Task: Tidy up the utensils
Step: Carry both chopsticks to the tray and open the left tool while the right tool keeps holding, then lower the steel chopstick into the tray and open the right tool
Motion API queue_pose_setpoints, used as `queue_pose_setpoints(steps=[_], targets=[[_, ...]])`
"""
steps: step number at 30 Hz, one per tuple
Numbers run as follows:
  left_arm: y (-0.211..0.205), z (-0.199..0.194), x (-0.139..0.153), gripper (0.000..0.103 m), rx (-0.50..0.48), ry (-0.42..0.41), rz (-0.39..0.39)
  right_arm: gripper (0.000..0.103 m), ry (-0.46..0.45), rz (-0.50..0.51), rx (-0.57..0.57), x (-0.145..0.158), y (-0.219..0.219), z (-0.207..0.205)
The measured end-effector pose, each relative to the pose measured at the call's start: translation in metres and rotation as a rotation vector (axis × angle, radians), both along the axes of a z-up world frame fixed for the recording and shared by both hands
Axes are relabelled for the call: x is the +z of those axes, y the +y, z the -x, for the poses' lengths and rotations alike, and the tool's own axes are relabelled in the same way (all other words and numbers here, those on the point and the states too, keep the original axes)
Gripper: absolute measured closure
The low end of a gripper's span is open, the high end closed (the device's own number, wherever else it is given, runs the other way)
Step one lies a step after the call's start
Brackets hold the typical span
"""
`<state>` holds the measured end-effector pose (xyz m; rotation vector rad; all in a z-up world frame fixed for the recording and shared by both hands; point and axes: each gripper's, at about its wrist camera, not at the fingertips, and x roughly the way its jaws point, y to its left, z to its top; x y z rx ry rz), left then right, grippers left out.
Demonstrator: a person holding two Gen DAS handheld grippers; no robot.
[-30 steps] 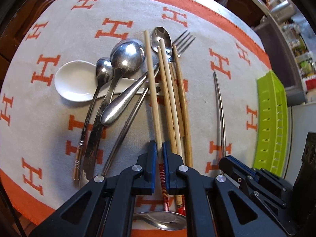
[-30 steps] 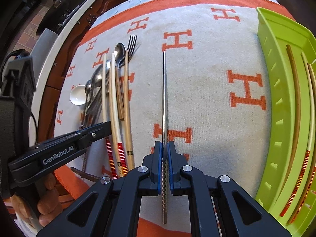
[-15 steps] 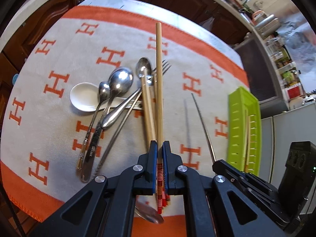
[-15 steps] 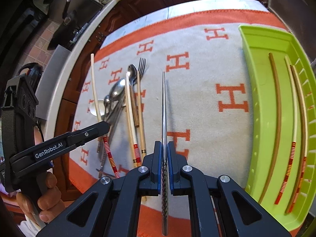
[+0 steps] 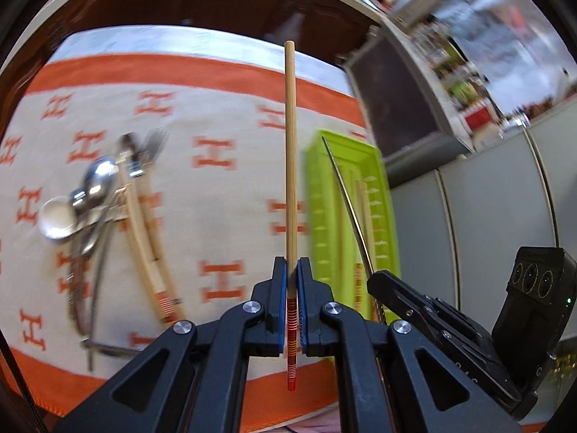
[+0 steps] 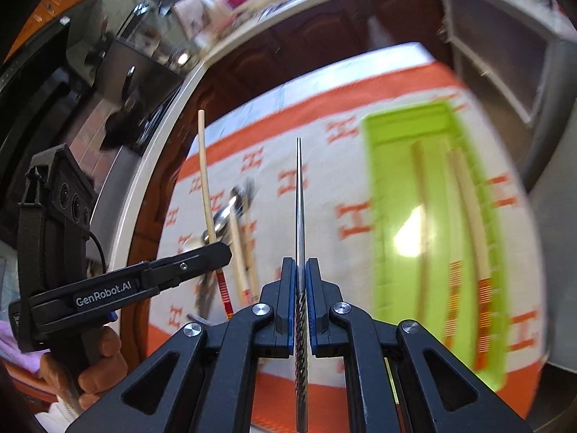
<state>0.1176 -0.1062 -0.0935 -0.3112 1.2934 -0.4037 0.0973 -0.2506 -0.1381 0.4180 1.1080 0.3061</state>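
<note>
My left gripper is shut on a wooden chopstick with red bands near its end, held in the air above the cloth. My right gripper is shut on a metal chopstick with a twisted grip, also lifted. A lime green tray lies on the right of the cloth and holds several wooden chopsticks. A pile of spoons, a fork and chopsticks lies on the left of the cloth. The left gripper with its chopstick shows in the right wrist view.
The cream cloth with orange H marks and an orange border covers the table. Dark wooden cabinets stand beyond the table's far edge. A grey shelf unit is at the far right. A hand holds the left gripper.
Both grippers have risen off the cloth, each carrying its chopstick. The views have swung toward the green tray, which now sits nearer the middle of both.
</note>
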Motion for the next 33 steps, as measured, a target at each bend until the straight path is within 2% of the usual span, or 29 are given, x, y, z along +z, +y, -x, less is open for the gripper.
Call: queue_pose_setpoints(steps=[5,8,14,16,18,20,25,27,28,30,33], targets=[[-0.059,-0.013,-0.01,0.1,-0.077,0.03,-0.013,0.098,-0.023,0.084,-0.119,0.008,-0.052,0.011],[-0.088,-0.019,-0.029,0.1,-0.114,0.069,-0.039,0.098,0.004,0.095,-0.174,0.0,-0.077,0.014],[-0.127,-0.023,-0.063,0.1,-0.158,0.13,-0.107,0.098,0.06,0.096,-0.202,-0.028,-0.109,0.013],[-0.134,-0.026,-0.073,0.093,-0.161,0.15,-0.136,0.098,0.076,0.092,-0.209,-0.039,-0.11,0.008],[-0.136,-0.026,-0.077,0.078,-0.161,0.154,-0.15,0.098,0.086,0.087,-0.205,-0.045,-0.111,0.008],[-0.137,-0.026,-0.076,0.071,-0.159,0.142,-0.161,0.098,0.094,0.086,-0.203,-0.052,-0.108,0.005],[-0.127,-0.018,-0.062,0.068,-0.185,0.124,-0.129,0.097,0.13,0.077,-0.201,-0.069,-0.104,-0.006],[-0.108,-0.011,-0.053,0.044,-0.173,0.084,-0.165,0.094,0.153,0.09,-0.208,-0.076,-0.103,-0.01],[-0.103,-0.009,-0.048,0.041,-0.163,0.062,-0.172,0.093,0.16,0.1,-0.21,-0.076,-0.102,-0.011],[-0.09,-0.004,-0.039,0.039,-0.149,0.023,-0.175,0.089,0.162,0.099,-0.209,-0.079,-0.099,-0.013],[-0.07,-0.001,-0.035,0.039,-0.125,0.006,-0.189,0.088,0.156,0.093,-0.198,-0.077,-0.091,-0.013]])
